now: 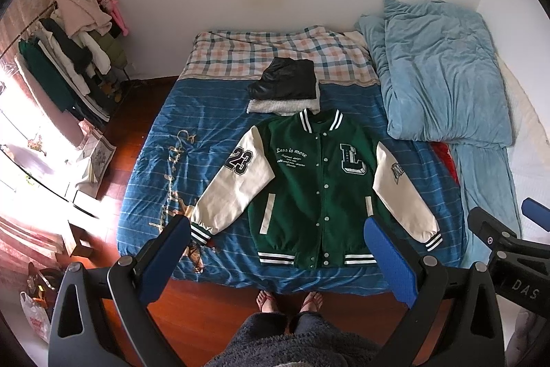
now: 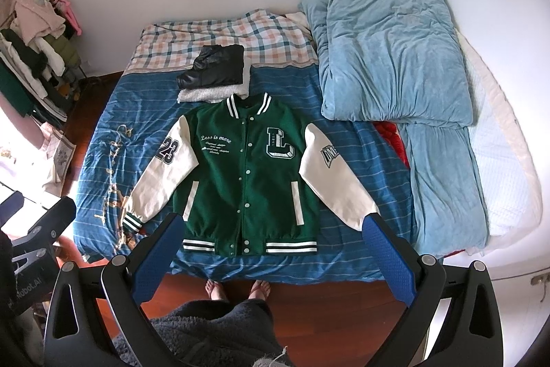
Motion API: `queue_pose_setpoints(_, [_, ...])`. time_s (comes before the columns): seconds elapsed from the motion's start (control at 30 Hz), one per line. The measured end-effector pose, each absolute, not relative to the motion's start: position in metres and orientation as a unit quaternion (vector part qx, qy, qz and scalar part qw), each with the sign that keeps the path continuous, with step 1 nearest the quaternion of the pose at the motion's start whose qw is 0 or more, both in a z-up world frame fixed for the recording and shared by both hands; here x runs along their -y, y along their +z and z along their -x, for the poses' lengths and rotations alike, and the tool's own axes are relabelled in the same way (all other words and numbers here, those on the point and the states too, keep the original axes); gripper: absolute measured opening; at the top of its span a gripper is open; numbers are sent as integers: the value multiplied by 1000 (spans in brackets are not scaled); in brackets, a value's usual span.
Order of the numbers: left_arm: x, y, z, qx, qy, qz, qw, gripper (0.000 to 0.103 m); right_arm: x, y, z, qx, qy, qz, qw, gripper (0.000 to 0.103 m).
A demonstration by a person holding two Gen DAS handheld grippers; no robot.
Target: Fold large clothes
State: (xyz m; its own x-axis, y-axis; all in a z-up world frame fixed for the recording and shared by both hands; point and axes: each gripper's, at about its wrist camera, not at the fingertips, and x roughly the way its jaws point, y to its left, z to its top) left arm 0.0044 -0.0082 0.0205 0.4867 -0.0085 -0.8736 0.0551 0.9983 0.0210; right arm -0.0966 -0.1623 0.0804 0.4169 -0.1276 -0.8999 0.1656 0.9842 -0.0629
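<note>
A green varsity jacket (image 1: 309,188) with cream sleeves lies flat and face up on the blue striped bed cover (image 1: 144,167), buttoned, sleeves spread out to both sides. It also shows in the right wrist view (image 2: 247,181). My left gripper (image 1: 276,231) is open and empty, held high above the bed's near edge. My right gripper (image 2: 271,227) is open and empty too, at the same height. The right gripper also shows at the right edge of the left wrist view (image 1: 498,229).
A folded black garment on a white fleece one (image 1: 287,85) lies behind the jacket's collar. A light blue duvet (image 1: 443,74) is heaped along the right side of the bed. A clothes rack (image 1: 68,57) stands at left. The person's feet (image 1: 288,300) stand on the wood floor.
</note>
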Motion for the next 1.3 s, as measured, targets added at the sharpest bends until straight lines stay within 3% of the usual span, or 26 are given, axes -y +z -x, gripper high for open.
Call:
queue_pose_setpoints(0.63, [12,18,-3,-502,-20,-20,864,103,164,81,96,-533,-86,-20,842,103])
queue_pose_setpoints(0.83, [17,-7,-31,-448,6,-70,891,103,182,66,89,-505,-110,-72,853,103])
queue_pose_setpoints(1.0, [23,-58,-76,-416,16,-112,902,103,227,-7,75,-509,-173,-156,828,103])
queue_pose_setpoints(1.07, [24,-84,-97,-425,19,-120,897,103,255,-50,71,-517,-215,-189,806,96])
queue_pose_setpoints(1.13, [34,-118,-120,-444,24,-128,887,103,289,-98,71,-530,-242,-236,778,72])
queue_pose_setpoints(1.17, [39,-131,-128,-450,30,-132,883,103,310,-129,73,-539,-252,-268,757,68])
queue_pose_setpoints(1.3, [59,-198,-157,-479,51,-146,864,103,379,-232,83,-532,-275,-382,704,67])
